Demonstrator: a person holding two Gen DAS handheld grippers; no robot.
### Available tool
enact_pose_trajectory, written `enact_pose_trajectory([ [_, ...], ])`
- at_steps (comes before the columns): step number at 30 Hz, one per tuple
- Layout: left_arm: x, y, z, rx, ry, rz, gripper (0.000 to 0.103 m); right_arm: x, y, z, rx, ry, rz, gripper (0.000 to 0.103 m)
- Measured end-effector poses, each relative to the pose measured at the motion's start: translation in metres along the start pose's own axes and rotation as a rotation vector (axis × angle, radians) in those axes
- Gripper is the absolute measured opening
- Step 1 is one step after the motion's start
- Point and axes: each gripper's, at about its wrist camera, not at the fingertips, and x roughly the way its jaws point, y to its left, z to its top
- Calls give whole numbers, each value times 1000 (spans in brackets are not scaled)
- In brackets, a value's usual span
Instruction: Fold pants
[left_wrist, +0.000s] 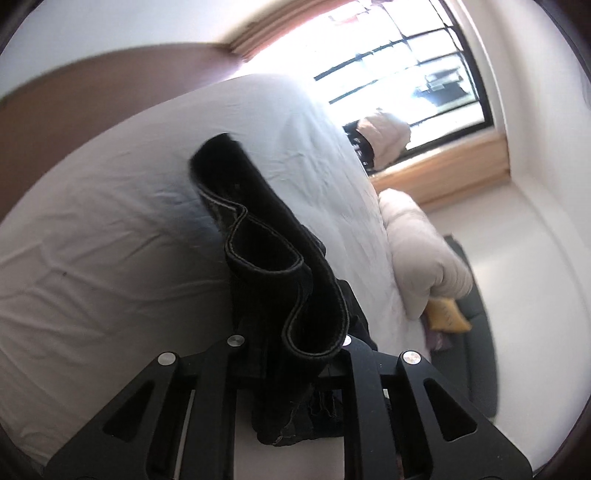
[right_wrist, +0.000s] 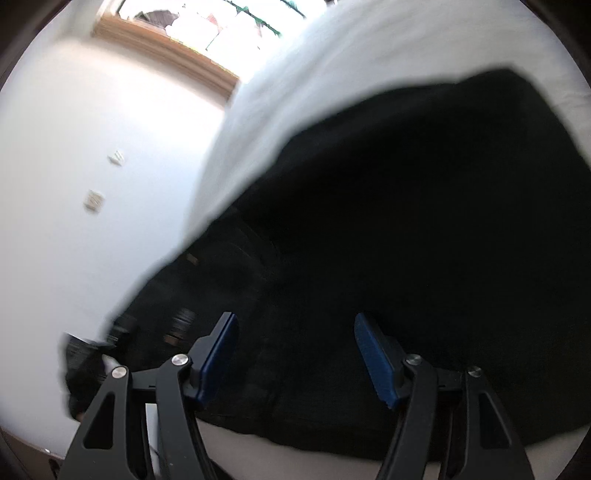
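Black pants (left_wrist: 280, 280) clamped in left hand-held gripper (left_wrist: 295, 354), fingertips hidden, right hand-held gripper (right_wrist: 295, 354) wide apart.

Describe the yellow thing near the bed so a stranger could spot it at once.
Start at the big bed with the white sheet in the left wrist view, and go to the puffy cream duvet bunched along its window side. Just below that bundle, on a dark grey seat, lies a small yellow cushion. It is the only bright yellow thing among white, cream and grey.
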Motion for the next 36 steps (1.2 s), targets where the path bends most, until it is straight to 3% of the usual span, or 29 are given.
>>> enact_pose_trajectory([
  [5,8,-74,-11,253,28,0,12,6,4,4,-70,10,10,72],
  [8,26,-132,-35,427,65,-9,12,-12,-7,15,57,18,110,72],
  [10,42,-165,-56,538,102,-23,12,-37,-19,24,115,-37,191,77],
  [13,76,-201,-91,629,175,-46,12,-72,-37,39,141,-95,252,87],
  [16,118,-228,-131,706,257,-51,12,-95,-60,54,173,-92,311,91],
  [20,161,-257,-182,824,342,-32,12,-117,-86,63,190,-129,290,91],
  [27,229,-254,-258,970,468,48,12,-139,-144,50,314,-222,265,91],
  [32,254,-252,-277,1002,486,64,13,-133,-158,34,345,-232,240,91],
  [36,275,-248,-285,1084,501,96,15,-138,-161,43,330,-228,213,91],
])
